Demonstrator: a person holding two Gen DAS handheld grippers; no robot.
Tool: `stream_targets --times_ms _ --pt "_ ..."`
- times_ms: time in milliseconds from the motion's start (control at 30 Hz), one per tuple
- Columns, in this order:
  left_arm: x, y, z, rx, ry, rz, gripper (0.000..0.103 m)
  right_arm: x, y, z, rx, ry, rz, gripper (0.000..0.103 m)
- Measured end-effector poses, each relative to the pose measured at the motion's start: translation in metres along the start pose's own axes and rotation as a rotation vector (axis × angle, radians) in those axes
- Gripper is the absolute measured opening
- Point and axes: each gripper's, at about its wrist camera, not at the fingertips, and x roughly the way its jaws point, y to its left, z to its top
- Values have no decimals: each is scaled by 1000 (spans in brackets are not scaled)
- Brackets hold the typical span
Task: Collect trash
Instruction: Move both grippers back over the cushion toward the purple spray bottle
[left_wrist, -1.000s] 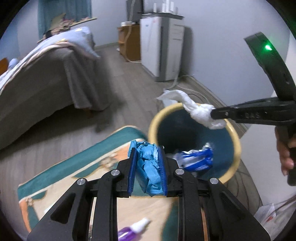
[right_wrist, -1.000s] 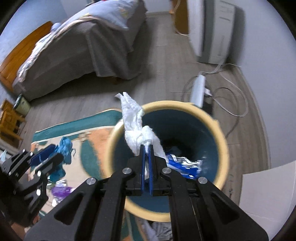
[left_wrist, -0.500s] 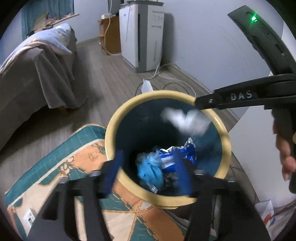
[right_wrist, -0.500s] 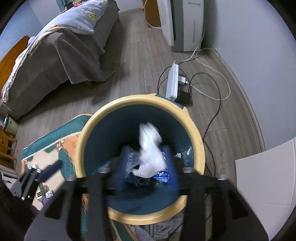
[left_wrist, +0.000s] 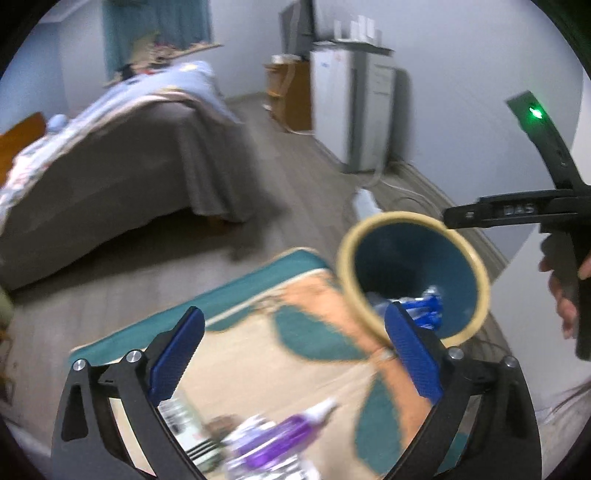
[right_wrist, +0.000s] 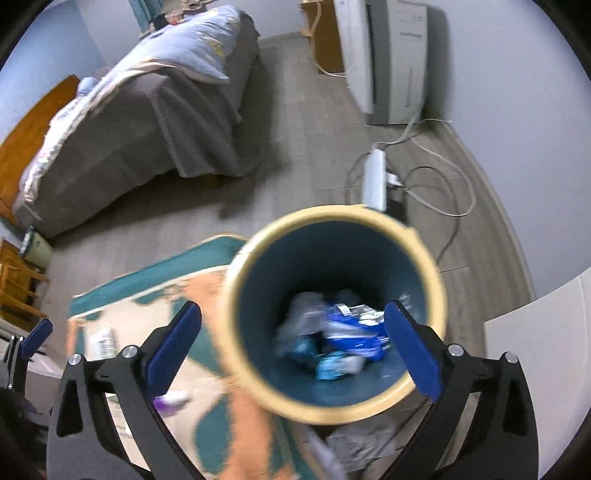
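Both claws have just been opening and now stand wide and empty: the left claw (left_wrist: 293, 354) dropped its blue wad, the right claw (right_wrist: 291, 341) its white tissue, into the bin (right_wrist: 424, 258)

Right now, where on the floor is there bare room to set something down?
The grey wood floor between the grey-draped bed and the yellow-rimmed blue bin is bare. It is crowded on the teal-and-orange rug near the purple bottle, and by the white power strip with its cables.
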Motion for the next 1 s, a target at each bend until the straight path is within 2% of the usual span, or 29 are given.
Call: stream_targets --times_ms 133,267,400,600,767,900,1000 --pt "-28 43 -16 -79 -2 73 97 -16 49 -10 -65 -39 15 97" --pt "-51 86 -39 -167 4 149 97 -20 81 -28 -77 -58 10 97" --pt "-58 118 -63 -231 21 201 98 2 107 -52 -65 13 29 97" --pt "-55 145 -91 -227 55 290 98 38 148 -78 -126 114 -15 97" --pt "-46 161 -112 -246 95 293 98 62 175 -100 -194 152 -74 97" --pt "-38 166 -120 -241 121 272 98 81 187 -119 -215 194 -80 97" --pt "-33 169 -119 -243 133 269 98 97 186 -131 -181 249 -66 97"
